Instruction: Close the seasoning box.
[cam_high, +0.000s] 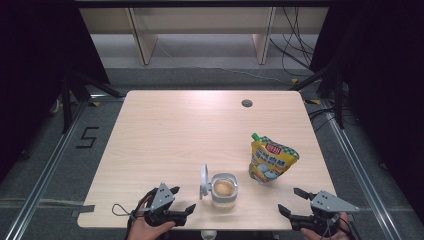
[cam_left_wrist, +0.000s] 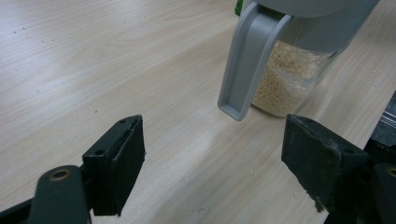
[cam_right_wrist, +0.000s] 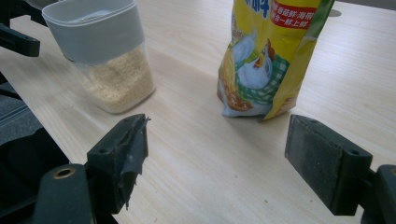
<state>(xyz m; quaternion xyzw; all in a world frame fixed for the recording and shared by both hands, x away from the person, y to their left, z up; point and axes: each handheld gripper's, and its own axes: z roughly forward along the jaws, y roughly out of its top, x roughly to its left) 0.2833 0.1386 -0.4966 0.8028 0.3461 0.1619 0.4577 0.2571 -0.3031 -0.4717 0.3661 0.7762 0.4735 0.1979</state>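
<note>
A clear jar (cam_high: 223, 189) with a grey collar holds pale yellow granules and stands near the table's front edge, its grey lid (cam_high: 204, 181) flipped up on its left side. To its right stands a yellow pouch (cam_high: 270, 159) with a green cap. My left gripper (cam_high: 182, 200) rests open at the front left, just left of the jar (cam_left_wrist: 289, 70), whose lid (cam_left_wrist: 247, 60) hangs ahead of the jaws. My right gripper (cam_high: 292, 201) is open at the front right, facing the pouch (cam_right_wrist: 268, 56) and the jar (cam_right_wrist: 107, 56). Both hold nothing.
The light wooden table (cam_high: 170, 135) has a round cable hole (cam_high: 246, 103) near its far edge. Dark floor with cables, metal frame legs and wooden shelving lie beyond. The table's left and far halves are bare wood.
</note>
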